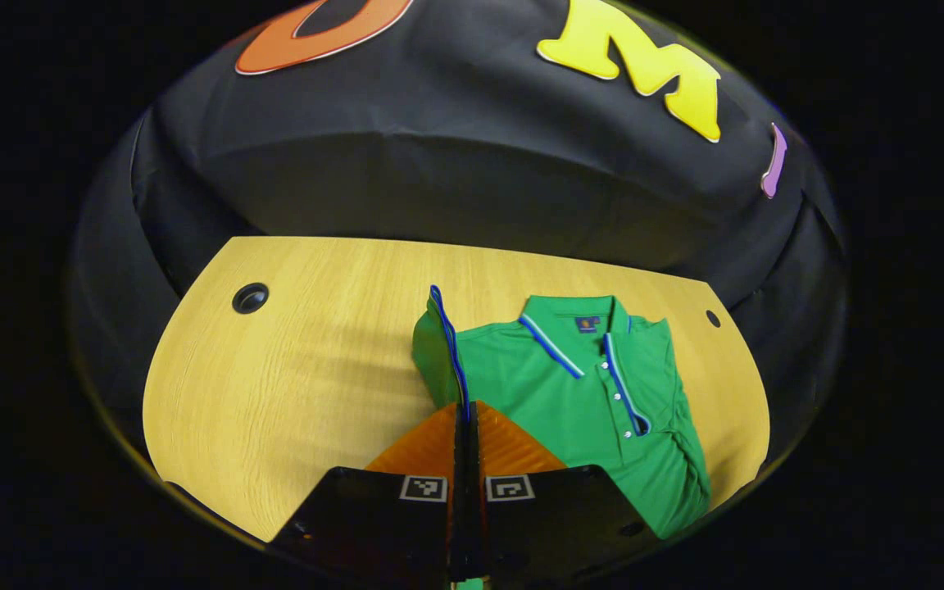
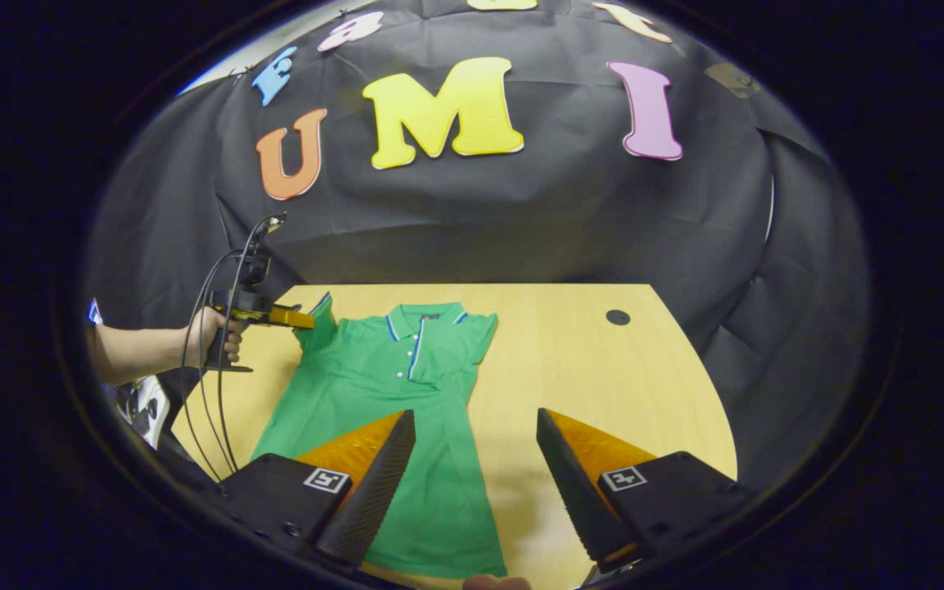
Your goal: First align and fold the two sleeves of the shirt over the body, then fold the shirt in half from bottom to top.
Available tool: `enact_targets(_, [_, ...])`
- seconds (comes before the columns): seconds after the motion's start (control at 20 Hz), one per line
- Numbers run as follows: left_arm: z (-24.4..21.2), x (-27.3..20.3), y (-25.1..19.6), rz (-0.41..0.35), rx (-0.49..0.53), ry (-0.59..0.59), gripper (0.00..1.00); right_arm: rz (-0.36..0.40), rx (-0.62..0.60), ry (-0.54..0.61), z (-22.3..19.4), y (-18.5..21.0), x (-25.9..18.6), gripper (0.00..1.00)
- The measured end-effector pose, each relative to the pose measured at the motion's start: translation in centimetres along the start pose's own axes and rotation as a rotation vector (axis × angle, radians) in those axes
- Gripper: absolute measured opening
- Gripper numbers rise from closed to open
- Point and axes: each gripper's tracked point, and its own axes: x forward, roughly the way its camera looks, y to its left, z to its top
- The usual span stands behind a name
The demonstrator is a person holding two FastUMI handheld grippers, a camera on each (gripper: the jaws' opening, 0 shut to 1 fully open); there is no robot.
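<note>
A green polo shirt (image 1: 587,393) with blue and white trim lies collar-away on the wooden table (image 1: 292,377). My left gripper (image 1: 465,407) is shut on the shirt's sleeve (image 1: 437,344), whose blue-edged cuff stands lifted off the table. In the right gripper view the same shirt (image 2: 390,385) lies flat, with the left gripper (image 2: 296,318) pinching the raised sleeve (image 2: 320,324) at its far left corner. The opposite sleeve (image 2: 476,332) lies folded in along the body. My right gripper (image 2: 474,412) hangs open over the shirt's lower right edge, holding nothing.
A person's hand (image 2: 211,334) holds the left gripper, with cables (image 2: 208,393) hanging below it. The table has round cable holes (image 1: 250,297) (image 2: 618,317). Bare table (image 2: 603,385) stretches to the right of the shirt.
</note>
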Motion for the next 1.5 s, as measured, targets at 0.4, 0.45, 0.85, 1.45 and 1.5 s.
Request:
enact_targets(0.4, [-1.2,3.6,-8.5,-0.078,0.032,0.059,0.03,-0.113,0.073,-0.025,-1.4,-5.2,-3.3,0.93])
enact_targets(0.45, [-1.5,4.3,-9.2,-0.079,0.033,0.067,0.04,-0.126,0.079,-0.023,-1.8,-5.7,-3.7,0.95])
enact_targets(0.85, [-4.3,7.1,-11.3,-0.011,-0.057,0.125,0.11,-0.147,0.102,-0.017,-2.6,-6.9,-4.5,0.95])
enact_targets(1.45, [-3.7,-2.9,-9.8,-0.008,-0.02,-0.023,0.98,-0.05,0.027,-0.025,-1.1,-1.4,-3.6,0.95])
enact_targets(1.5, [-4.0,-4.5,-9.4,-0.005,-0.008,-0.037,1.0,-0.045,0.024,-0.011,-1.4,-0.9,-3.4,0.98])
